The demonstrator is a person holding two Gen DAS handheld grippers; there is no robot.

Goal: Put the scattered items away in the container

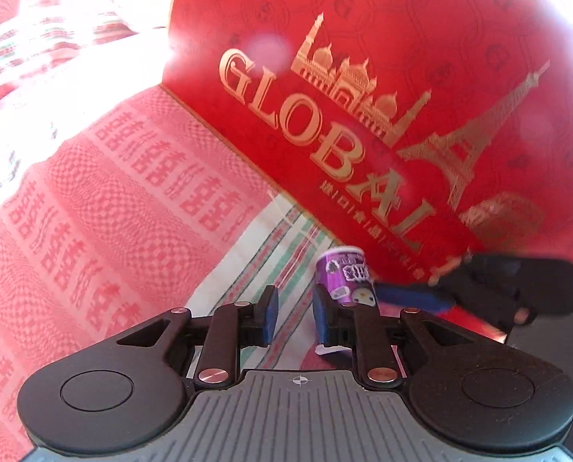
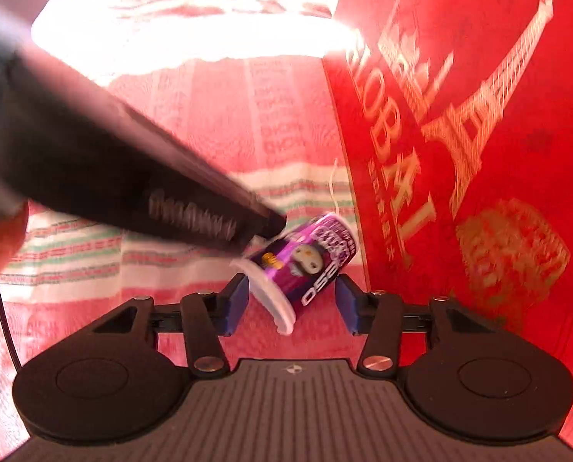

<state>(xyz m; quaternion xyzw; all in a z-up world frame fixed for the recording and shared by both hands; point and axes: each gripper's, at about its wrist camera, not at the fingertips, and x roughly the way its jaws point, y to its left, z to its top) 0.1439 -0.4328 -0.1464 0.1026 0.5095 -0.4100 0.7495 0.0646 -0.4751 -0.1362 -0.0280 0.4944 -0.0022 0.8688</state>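
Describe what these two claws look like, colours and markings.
Both claws, left claw and right claw, match: black linkage arms with silver rivets, blue fingertip pads, round black housings, and a ribbed grey base carrying a small crosshair mark. A thin black cable trails beside the right one.

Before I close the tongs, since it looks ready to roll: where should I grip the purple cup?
Grip the purple cup across its printed middle, coming from above with the right tongs, whose pads already flank it. It lies tipped, and its white rim flares wider.

Blown-out top glare, perhaps sunlight, motion blur
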